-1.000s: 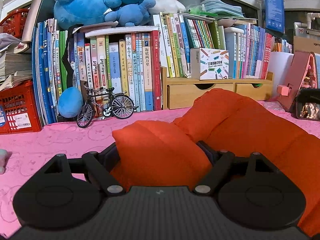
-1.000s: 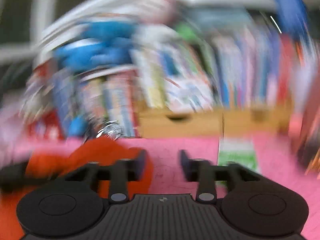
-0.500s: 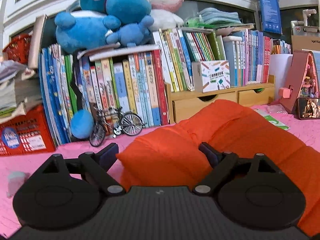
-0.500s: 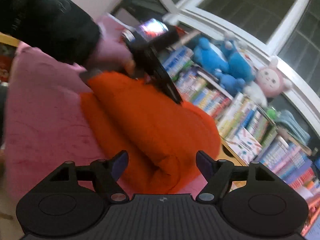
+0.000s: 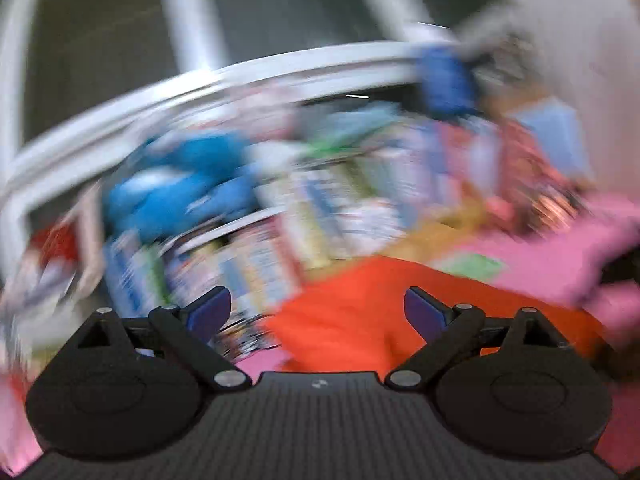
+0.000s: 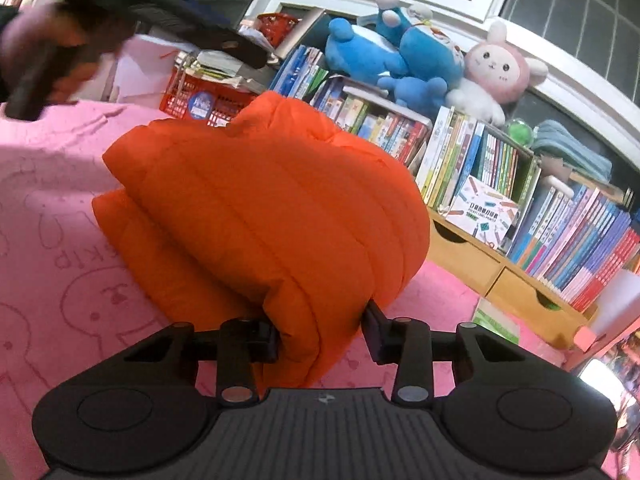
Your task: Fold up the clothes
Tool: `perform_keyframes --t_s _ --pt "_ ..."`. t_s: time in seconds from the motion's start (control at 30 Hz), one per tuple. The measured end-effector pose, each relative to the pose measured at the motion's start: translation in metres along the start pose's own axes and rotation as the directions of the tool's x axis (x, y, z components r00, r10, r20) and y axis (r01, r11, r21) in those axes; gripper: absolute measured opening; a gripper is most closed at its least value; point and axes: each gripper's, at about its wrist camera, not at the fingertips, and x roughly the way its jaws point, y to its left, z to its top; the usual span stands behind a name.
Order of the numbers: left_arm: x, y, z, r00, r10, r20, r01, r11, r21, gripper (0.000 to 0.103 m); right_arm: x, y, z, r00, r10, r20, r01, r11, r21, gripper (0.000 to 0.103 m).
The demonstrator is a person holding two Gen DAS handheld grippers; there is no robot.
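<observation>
The folded orange puffer jacket (image 6: 264, 208) lies on the pink cloth (image 6: 60, 240). In the right wrist view my right gripper (image 6: 320, 336) has the jacket's near rolled end between its fingers. Its jaws are closing and both pads touch the fabric. The left wrist view is heavily blurred. There my left gripper (image 5: 316, 312) stands wide with its jaws still opening, and the jacket (image 5: 352, 320) sits low beyond the fingers, untouched by the pads. A person's hand in a dark sleeve (image 6: 44, 40) is blurred at the upper left, lifted off the jacket.
Rows of books (image 6: 500, 168) line the back, with blue and pink plush toys (image 6: 400, 56) on top. Wooden drawers (image 6: 480, 264) sit under the books. A red basket (image 6: 204, 96) stands at the back left. A green-and-white leaflet (image 6: 496, 320) lies by the drawers.
My left gripper let go of the jacket's end, widened and swung up and away. My right gripper turned toward the jacket and closed around its near end.
</observation>
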Motion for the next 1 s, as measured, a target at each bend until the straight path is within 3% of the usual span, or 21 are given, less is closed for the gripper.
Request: perform_keyframes --t_s 0.03,0.1,0.2,0.27,0.3,0.33,0.43,0.53,0.77,1.0 --pt "-0.006 -0.017 0.001 0.998 -0.066 0.0 0.065 0.995 0.07 0.095 0.0 -0.002 0.0 1.0 0.003 0.0 -0.003 1.0 0.007 0.04" --pt "-0.014 -0.049 0.0 0.981 -0.192 -0.018 0.192 0.961 0.2 0.095 -0.001 -0.003 -0.002 1.0 0.008 0.0 -0.008 1.0 0.015 0.04" --pt "-0.01 -0.09 -0.011 0.961 -0.269 -0.066 0.273 0.884 0.379 0.092 -0.004 -0.003 -0.004 1.0 0.014 -0.002 -0.014 1.0 0.021 0.04" --pt "0.002 -0.108 -0.021 0.964 -0.25 -0.095 0.265 0.842 0.47 0.077 -0.005 -0.003 -0.005 1.0 0.017 -0.005 -0.016 1.0 0.025 0.039" --pt "0.01 -0.112 -0.024 0.964 -0.234 -0.122 0.264 0.836 0.481 0.06 -0.004 -0.004 -0.005 1.0 0.016 -0.01 -0.016 1.0 0.026 0.038" --pt "0.019 -0.112 -0.026 0.962 -0.224 -0.157 0.272 0.842 0.466 0.043 -0.004 -0.004 -0.006 1.0 0.016 -0.014 -0.016 0.999 0.029 0.038" --pt "0.033 -0.101 -0.028 0.953 -0.213 -0.216 0.281 0.886 0.368 0.036 -0.003 -0.008 -0.007 0.999 0.023 -0.027 -0.022 0.998 0.052 0.037" --pt "0.034 -0.096 -0.033 0.948 -0.185 -0.259 0.27 0.899 0.344 0.032 0.001 -0.01 -0.008 0.998 0.025 -0.055 -0.021 0.997 0.073 0.037" --pt "0.02 -0.072 -0.051 0.925 -0.154 -0.347 0.241 0.945 0.222 0.031 0.007 -0.018 -0.013 0.993 0.017 -0.115 -0.001 0.99 0.139 0.036" --pt "0.011 -0.063 -0.062 0.918 -0.18 -0.352 0.234 0.965 0.116 0.033 0.006 -0.02 -0.015 0.991 0.044 -0.127 -0.026 0.99 0.139 0.036"
